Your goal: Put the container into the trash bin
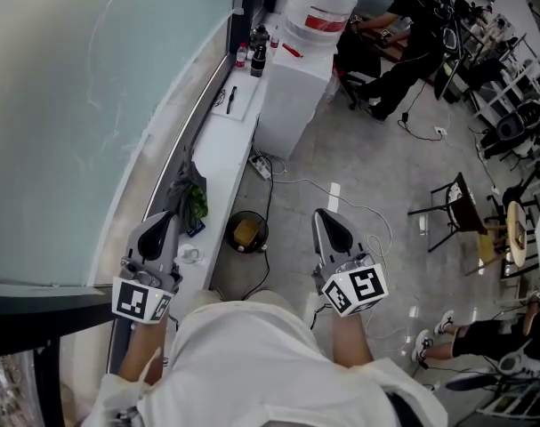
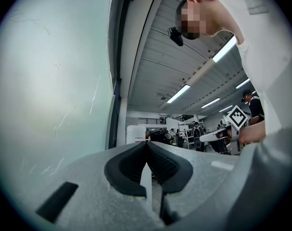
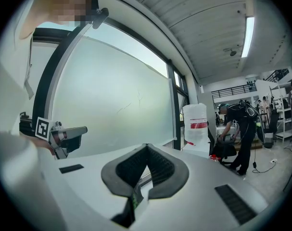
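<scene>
Both grippers are up in front of the person, and both are empty. The left gripper (image 2: pixel 146 142) is clenched, its dark pads meeting at the tip with nothing between them. The right gripper (image 3: pixel 146 146) is just the same, pads pressed together on nothing.

From the head view, the left gripper (image 1: pixel 167 216) hangs over the edge of the long white bench (image 1: pixel 225 145) that runs along the frosted window (image 1: pixel 83 105). The right gripper (image 1: pixel 320 213) is out over the grey floor (image 1: pixel 358 167).

Between the two, down on the floor against the bench, stands the round black trash bin (image 1: pixel 230 230). A tan thing lies inside it, seemingly the container (image 1: pixel 246 232), though it is too small to be sure.

A green cloth (image 1: pixel 198 201) lies crumpled on the bench near the left gripper, and a white cable (image 1: pixel 292 182) snakes across the floor past the bin.
</scene>
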Demonstrator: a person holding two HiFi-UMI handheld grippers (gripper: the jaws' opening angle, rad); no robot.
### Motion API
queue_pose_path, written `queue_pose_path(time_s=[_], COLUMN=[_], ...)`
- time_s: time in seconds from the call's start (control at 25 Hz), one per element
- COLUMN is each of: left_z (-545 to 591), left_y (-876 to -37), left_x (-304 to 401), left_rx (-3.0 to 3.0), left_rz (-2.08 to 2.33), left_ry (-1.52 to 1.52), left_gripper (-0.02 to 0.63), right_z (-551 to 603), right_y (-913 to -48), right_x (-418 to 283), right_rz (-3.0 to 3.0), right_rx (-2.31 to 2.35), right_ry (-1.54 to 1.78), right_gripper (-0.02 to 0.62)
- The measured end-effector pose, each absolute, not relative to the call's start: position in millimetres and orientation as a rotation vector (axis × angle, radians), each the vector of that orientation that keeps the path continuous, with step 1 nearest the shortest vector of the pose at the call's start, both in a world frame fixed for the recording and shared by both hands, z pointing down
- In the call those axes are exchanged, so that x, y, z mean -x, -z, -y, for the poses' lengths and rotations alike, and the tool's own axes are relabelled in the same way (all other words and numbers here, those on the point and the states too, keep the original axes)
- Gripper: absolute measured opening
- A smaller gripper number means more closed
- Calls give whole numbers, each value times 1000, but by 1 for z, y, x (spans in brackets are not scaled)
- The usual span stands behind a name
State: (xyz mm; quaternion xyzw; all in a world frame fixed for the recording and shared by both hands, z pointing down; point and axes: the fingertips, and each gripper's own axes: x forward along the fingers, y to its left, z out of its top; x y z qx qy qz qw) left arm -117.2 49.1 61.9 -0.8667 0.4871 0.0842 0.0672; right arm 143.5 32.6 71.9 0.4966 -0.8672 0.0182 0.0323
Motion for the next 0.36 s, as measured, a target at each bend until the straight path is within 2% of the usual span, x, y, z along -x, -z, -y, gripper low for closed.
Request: queue_pose_path(time_s=[0.36], left_z=[-51], left_y=[-64], left_x=[125], left_rx=[2618], left_rz=[-1463], left_ry=[-263], left_gripper=[15], right_z=[-37], right_y=[-77], right_x=[-128], right_rz=[2669], right_rx=[-1504], right_ry=[-63], right_gripper=[2])
